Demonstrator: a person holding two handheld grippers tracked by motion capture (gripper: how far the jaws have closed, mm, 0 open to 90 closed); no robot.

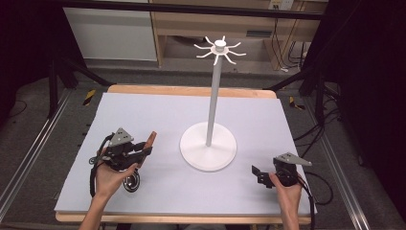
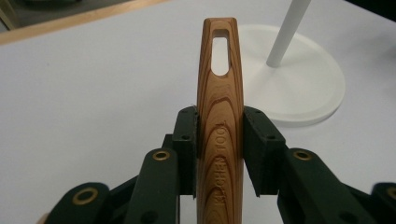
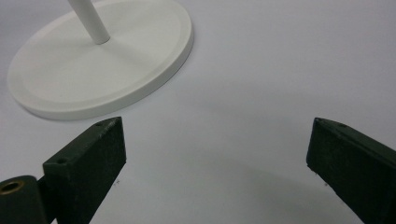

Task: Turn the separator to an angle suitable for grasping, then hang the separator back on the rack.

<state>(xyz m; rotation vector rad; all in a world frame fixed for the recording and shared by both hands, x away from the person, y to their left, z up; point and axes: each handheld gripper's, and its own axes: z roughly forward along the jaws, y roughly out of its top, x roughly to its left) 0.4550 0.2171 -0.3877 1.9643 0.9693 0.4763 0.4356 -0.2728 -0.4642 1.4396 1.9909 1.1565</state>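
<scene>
Left gripper [image 1: 146, 146] clamped on a wooden kitchen tool handle [image 2: 219, 116]; right gripper [image 1: 256, 173] gaped empty.

The table [image 1: 143, 115], covered in pale grey, carried a white hanging stand [image 1: 209, 143] with a round base, an upright pole and a crown of hooks at its top, set near the middle. At the left of the high view, the left gripper was held above the table surface with its jaws closed tight against both flat sides of the wooden handle, which bore the engraved words KITCHEN TOOL and a slotted hole near its tip, pointing toward the stand's base. A dark metal end of the tool [image 1: 132, 182] hung below the left hand [image 1: 111, 178]. At the right, the right gripper lay low by the table with its jaws spread wide, nothing between them, near the stand's base but apart from it.
</scene>
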